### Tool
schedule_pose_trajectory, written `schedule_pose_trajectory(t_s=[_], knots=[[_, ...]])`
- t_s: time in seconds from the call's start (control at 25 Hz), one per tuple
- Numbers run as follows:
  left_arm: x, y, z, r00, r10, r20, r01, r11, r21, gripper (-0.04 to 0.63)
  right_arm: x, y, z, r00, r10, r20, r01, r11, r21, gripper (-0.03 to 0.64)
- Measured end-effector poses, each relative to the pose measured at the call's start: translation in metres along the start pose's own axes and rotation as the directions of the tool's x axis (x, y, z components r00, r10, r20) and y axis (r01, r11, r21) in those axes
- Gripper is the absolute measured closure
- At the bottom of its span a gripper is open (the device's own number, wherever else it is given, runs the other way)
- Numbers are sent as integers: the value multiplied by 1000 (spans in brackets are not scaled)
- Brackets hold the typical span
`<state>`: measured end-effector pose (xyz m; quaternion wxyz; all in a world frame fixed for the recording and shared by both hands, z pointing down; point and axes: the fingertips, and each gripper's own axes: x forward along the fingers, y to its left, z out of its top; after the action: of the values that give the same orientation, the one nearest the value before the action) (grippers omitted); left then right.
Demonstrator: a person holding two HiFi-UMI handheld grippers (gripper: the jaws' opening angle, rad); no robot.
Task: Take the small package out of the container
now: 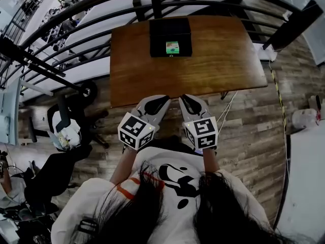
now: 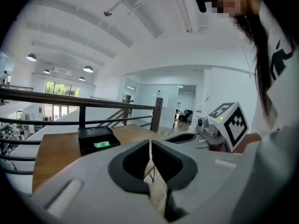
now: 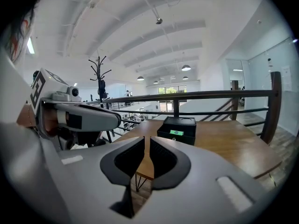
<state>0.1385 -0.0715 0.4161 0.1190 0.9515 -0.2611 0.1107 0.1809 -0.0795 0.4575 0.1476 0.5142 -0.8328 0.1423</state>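
Grippers both empty, side by side just short of the table's (image 1: pixel 228 60) near edge: left gripper (image 1: pixel 158 102) jaws together, right gripper (image 1: pixel 189 102) jaws all but together, only a thin slit between. Black open-topped container (image 1: pixel 170 30) sits dead ahead at the far edge, by the railing (image 1: pixel 213 6). Green package (image 1: pixel 172 47) lies flat inside, at the near wall, long axis apparently left-right. Judgement: neither gripper clearly nearer; reach is straight forward.

Ceiling lamps (image 2: pixel 88 69): we see them lit, high above the bench (image 1: pixel 213 60); daylight enters windows (image 2: pixel 58 87) beyond it.
Bench: we find it evenly lit, with mild sheen on the wood.
Container (image 1: pixel 170 36): on the bench, black and almost detailless.
Edges: we note heavy fisheye bending and dark corners.
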Motion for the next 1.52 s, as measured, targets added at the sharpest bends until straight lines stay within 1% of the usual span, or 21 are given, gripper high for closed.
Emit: schedule_pose_trajectory(t_s=[0.4,0.56,0.8,1.04,1.24,1.52], knots=[[-17,5,-8,997,72,-25,-72,997,-6,595,3,8,-5,999,44,4,-44,999,8,558],[-20,11,-10,996,85,-28,-85,996,-6,595,8,11,-4,999,53,8,-53,999,8,558],[-12,18,-10,997,72,-31,-72,997,-4,595,17,3,-4,999,47,5,-47,999,9,558],[3,39,-4,998,57,-23,-58,998,-19,595,34,-11,1,999,30,-18,-30,1000,8,558],[14,64,-1,999,42,-30,-42,999,-19,595,59,-19,7,999,24,-40,-24,1000,7,558],[30,111,11,999,36,-37,-36,999,-7,595,103,-31,21,998,13,-65,-13,1000,-7,558]])
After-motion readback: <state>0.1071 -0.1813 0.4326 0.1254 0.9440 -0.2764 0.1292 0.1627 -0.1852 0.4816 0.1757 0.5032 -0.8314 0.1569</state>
